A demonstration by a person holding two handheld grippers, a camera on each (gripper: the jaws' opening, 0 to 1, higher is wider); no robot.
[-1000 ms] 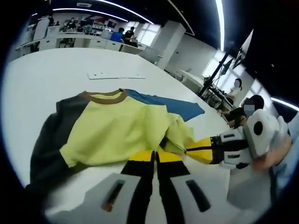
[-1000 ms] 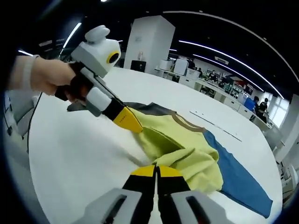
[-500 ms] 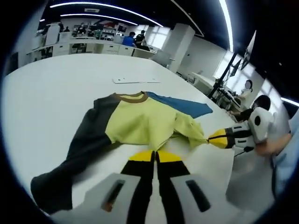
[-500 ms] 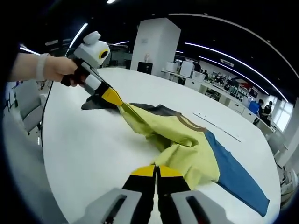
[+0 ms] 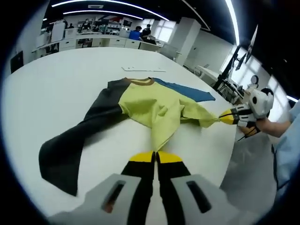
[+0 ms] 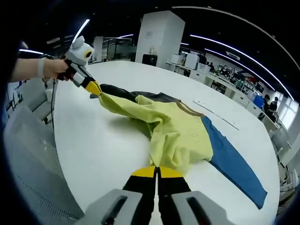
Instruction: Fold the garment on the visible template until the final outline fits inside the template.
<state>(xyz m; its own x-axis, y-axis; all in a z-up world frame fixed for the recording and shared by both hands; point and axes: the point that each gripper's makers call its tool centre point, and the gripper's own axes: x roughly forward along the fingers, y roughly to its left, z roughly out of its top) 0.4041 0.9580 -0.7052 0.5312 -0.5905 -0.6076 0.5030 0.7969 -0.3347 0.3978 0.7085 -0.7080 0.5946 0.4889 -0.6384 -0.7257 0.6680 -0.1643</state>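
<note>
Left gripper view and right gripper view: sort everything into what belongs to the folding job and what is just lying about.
Job:
garment, held at its yellow edge by the left gripper and right gripper
table
white strip beyond the collar, possibly the template

Lying about:
distant desks
white pillar

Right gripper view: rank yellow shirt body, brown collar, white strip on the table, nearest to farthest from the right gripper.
From the right gripper:
1. Yellow shirt body, hem at the jaws.
2. Brown collar, mid-table, slightly right.
3. White strip, beyond the collar, farther right.
</note>
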